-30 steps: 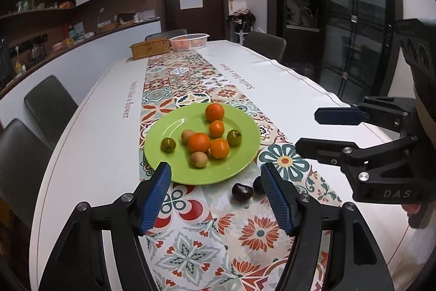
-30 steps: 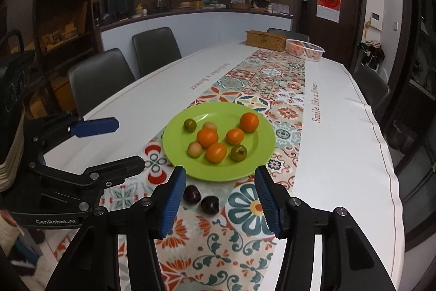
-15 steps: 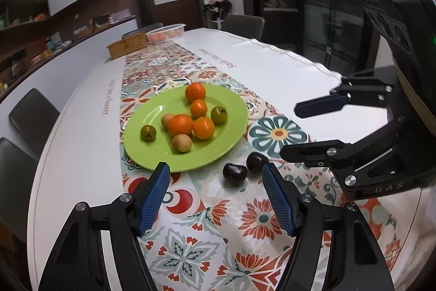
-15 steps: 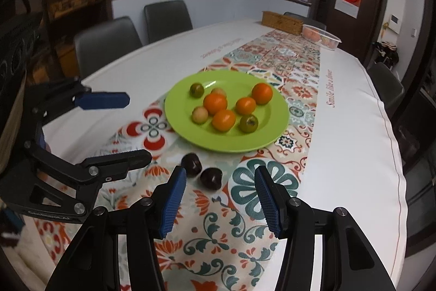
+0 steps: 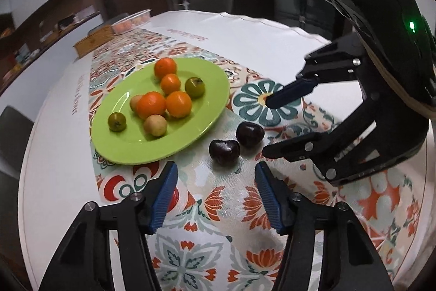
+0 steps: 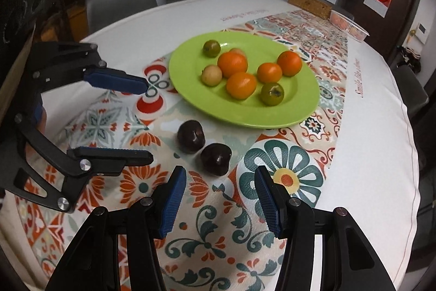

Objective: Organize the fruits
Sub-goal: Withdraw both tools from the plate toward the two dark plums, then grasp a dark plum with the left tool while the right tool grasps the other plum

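Left wrist view: left gripper (image 5: 216, 182) open, empty, near two dark plums (image 5: 236, 142)
Right gripper (image 6: 220, 191): open, empty
Green plate (image 5: 207, 78): oranges (image 5: 163, 98), small fruits

Your left gripper (image 5: 216, 177) hangs low with its jaws spread wide and nothing between the blue pads (image 5: 163, 198). Your right gripper (image 6: 219, 182) is in the same state: jaws wide apart, empty, tilted downward. Seen from the left wrist camera, your right gripper (image 5: 268, 124) comes in from the right side, one finger above the other. Seen from the right wrist camera, your left gripper (image 6: 148, 119) comes in from the left, fingers likewise stacked and parted.
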`<state>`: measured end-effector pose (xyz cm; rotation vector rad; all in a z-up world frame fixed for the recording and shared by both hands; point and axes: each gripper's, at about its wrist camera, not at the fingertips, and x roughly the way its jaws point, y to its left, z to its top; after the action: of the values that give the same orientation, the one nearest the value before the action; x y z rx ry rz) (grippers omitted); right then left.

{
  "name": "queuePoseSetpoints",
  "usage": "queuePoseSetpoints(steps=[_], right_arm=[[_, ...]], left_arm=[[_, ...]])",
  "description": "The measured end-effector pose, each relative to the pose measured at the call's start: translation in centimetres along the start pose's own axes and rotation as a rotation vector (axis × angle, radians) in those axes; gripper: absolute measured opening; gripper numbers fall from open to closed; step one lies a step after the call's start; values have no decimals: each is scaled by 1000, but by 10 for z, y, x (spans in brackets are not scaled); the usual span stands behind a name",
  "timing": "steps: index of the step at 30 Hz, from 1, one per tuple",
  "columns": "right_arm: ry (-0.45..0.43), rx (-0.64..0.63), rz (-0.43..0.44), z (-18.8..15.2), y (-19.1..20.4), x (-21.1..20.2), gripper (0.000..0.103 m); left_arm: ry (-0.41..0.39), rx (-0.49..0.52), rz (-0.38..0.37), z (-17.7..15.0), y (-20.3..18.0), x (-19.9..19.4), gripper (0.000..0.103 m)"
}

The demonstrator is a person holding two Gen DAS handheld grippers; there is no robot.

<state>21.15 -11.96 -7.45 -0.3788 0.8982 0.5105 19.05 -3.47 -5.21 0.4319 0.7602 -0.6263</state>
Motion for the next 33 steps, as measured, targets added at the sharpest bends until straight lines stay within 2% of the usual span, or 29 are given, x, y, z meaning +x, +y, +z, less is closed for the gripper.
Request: queuePoseSetpoints(steps=[6,15,19,24,31,33], right_arm=[[2,-13,4,2,0,5,53],[15,-51,9,5,-2,13,51],[25,-46,21,6,-3,16,47],[25,-49,36,8,-3,20,46],[23,-22,89,6,-6,20,30],[17,-21,78,5,-4,19,27]], left_arm=[[24,11,-49,4,3,13,44],[38,46,-76,8,2,27,40],[45,34,-85,8,5,30,40],[42,32,-92,11,7,32,40],[49,25,-101,14,6,38,40],[48,22,-100,14,5,39,40]])
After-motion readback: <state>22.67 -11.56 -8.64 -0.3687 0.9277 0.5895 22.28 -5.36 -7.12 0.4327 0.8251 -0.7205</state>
